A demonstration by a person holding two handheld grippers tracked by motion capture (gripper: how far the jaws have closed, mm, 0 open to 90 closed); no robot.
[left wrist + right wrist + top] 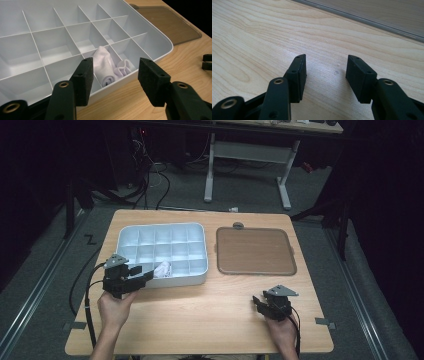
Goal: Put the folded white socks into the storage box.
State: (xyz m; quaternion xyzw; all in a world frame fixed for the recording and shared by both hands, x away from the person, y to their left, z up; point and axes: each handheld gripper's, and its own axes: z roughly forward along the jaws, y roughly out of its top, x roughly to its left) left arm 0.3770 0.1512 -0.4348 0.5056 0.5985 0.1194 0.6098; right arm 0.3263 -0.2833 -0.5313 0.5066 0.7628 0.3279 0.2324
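A white compartment tray (150, 237) (50, 40) sits on the left half of the wooden table (200, 320). A rolled white cloth (163, 268) (106, 66) lies in a cell of the tray's near row. My left gripper (144, 277) (115, 72) hangs open at the tray's near edge, its jaws either side of the cloth's cell and not touching it. My right gripper (258, 302) (325, 68) stands open just above bare wood at the front right, with nothing between its jaws.
A flat brown lid (255, 251) (170, 22) (387, 12) lies to the right of the tray. The other gripper's jaw tips (207, 61) show at the right edge of the left gripper view. A metal desk frame (250, 165) and cables stand beyond the table.
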